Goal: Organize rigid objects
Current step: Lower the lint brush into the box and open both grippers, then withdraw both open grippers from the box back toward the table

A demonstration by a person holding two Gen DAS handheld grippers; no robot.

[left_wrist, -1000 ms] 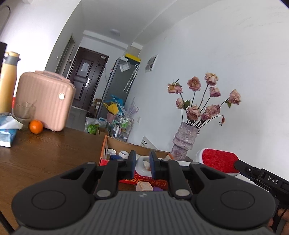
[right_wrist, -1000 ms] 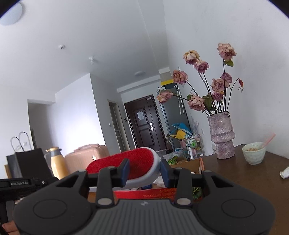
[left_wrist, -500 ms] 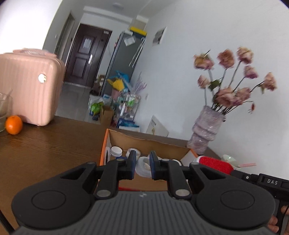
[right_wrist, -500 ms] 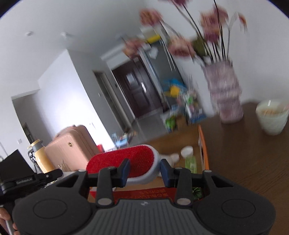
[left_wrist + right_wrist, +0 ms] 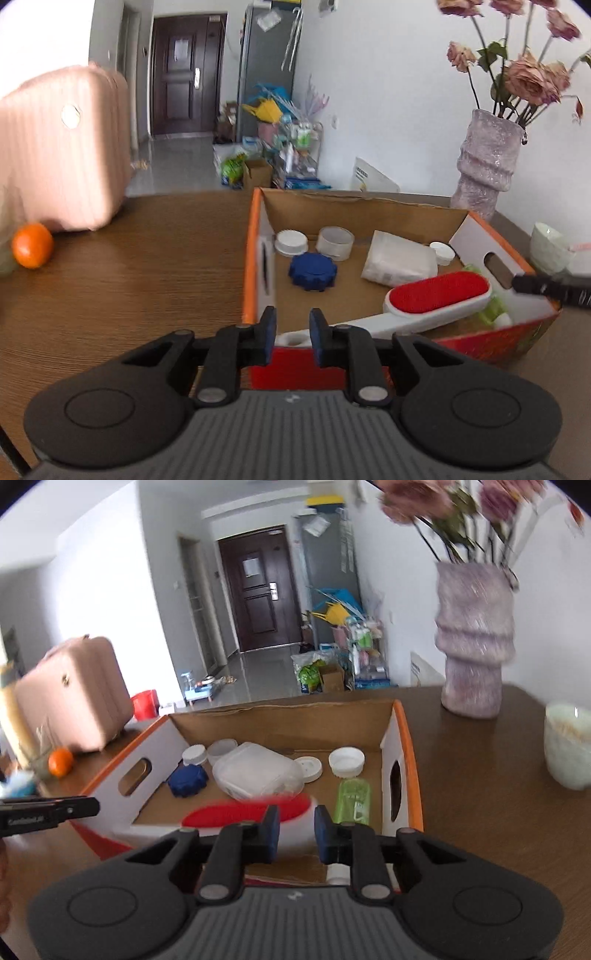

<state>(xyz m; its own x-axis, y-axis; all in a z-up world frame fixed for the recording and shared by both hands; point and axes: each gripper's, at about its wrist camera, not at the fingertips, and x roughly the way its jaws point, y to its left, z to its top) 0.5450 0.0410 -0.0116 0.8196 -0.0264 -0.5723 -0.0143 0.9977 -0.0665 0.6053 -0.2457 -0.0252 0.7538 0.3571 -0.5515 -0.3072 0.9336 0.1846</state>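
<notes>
Since a second ago: our view has tipped from wall and ceiling down onto desk (image 5: 147,277) and open cardboard box (image 5: 369,218). Lint brush (image 5: 439,295), then raised, now lies in box, red head up.

Both hands angled downward at box's near edge. Left gripper (image 5: 291,332): fingers just eased apart, brush handle end between them; we cannot tell if they still press. Right gripper (image 5: 295,830): fingers clenched, brush head blurred just beyond.

Around: pink suitcase (image 5: 66,155), vase (image 5: 487,158), bowl (image 5: 569,746), orange (image 5: 31,245). In box: white pouch (image 5: 399,258), green bottle (image 5: 352,801), blue cap (image 5: 312,271).
</notes>
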